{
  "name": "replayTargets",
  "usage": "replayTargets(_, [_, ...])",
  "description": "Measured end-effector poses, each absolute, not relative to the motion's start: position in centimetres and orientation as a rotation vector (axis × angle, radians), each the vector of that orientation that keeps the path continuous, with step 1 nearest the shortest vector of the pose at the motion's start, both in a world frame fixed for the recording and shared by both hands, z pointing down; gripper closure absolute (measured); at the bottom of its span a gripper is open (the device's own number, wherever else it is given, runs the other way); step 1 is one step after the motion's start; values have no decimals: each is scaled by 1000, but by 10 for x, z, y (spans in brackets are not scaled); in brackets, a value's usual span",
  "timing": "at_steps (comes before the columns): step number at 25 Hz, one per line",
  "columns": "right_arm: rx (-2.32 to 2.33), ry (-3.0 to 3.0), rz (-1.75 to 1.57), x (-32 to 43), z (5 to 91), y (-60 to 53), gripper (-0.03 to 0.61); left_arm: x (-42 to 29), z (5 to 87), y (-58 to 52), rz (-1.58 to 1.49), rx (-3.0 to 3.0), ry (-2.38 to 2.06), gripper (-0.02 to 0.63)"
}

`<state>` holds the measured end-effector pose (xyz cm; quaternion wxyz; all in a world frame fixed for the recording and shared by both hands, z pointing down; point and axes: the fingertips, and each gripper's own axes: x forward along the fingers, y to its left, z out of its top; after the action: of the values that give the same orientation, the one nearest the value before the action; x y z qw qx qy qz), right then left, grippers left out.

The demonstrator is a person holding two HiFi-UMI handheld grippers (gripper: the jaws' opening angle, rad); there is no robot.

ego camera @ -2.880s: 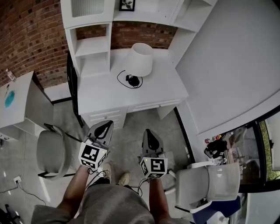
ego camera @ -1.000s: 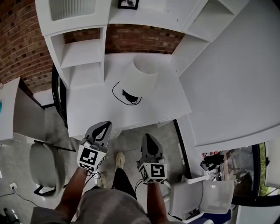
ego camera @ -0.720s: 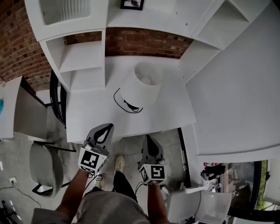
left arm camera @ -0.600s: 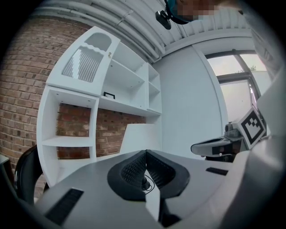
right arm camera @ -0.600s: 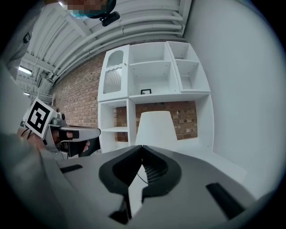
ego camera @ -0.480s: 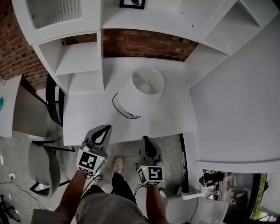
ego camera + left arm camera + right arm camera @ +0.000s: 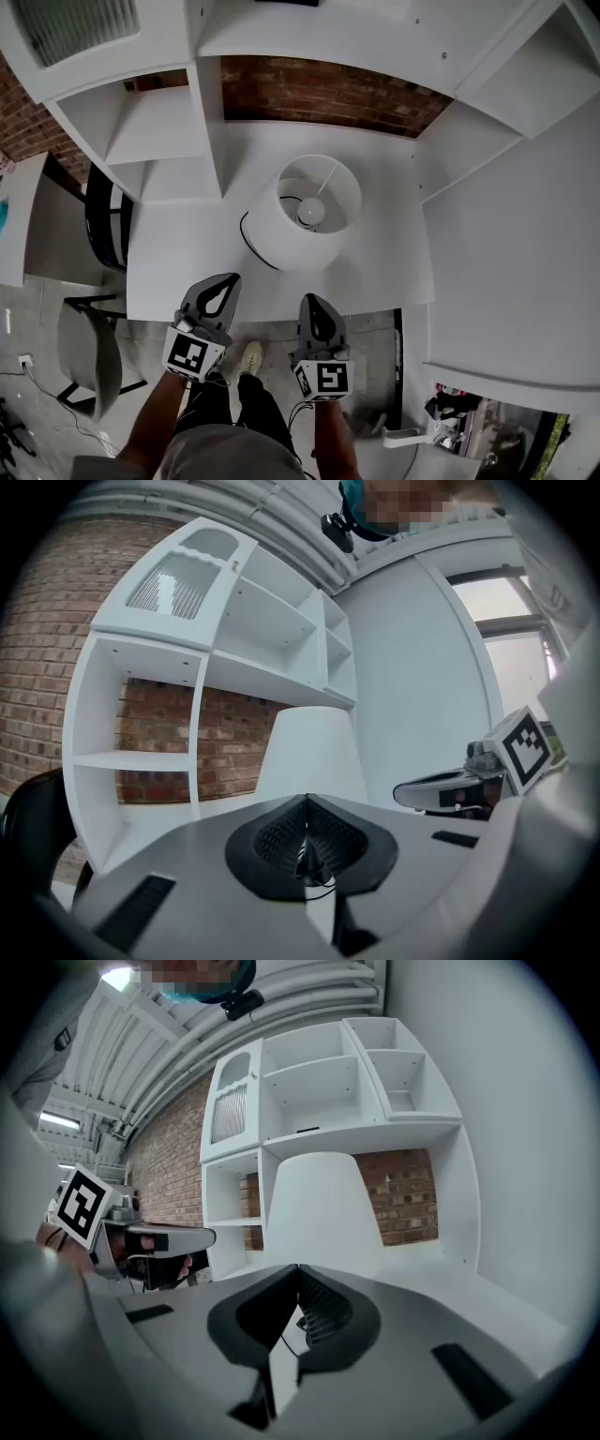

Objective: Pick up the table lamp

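A table lamp [image 7: 302,223] with a white drum shade stands on the white desk [image 7: 187,272]; its bulb shows through the shade's open top, and a black cord [image 7: 246,232] curls out at its left. Both grippers hover at the desk's near edge, short of the lamp. My left gripper [image 7: 218,286] is shut and empty, with the lamp shade [image 7: 311,757] straight ahead of it. My right gripper [image 7: 312,307] is also shut and empty, facing the lamp shade [image 7: 321,1208]. The lamp's base is hidden under the shade.
White shelving [image 7: 155,122] rises at the desk's back left and right, against a brick wall [image 7: 323,94]. A grey chair [image 7: 82,352] stands at lower left on the floor. A large white panel [image 7: 516,234] runs along the right.
The person has stepped up to the desk; both grippers have moved forward to its near edge. The view now looks down into the lamp shade.
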<state>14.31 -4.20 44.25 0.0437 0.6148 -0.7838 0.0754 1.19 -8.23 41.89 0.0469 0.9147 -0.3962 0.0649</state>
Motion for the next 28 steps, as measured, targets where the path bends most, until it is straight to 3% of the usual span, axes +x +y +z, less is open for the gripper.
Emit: replayTargets(28, [1916,-2367,208,137,560,-105,557,3,541,-129,200,2798,-1160,611])
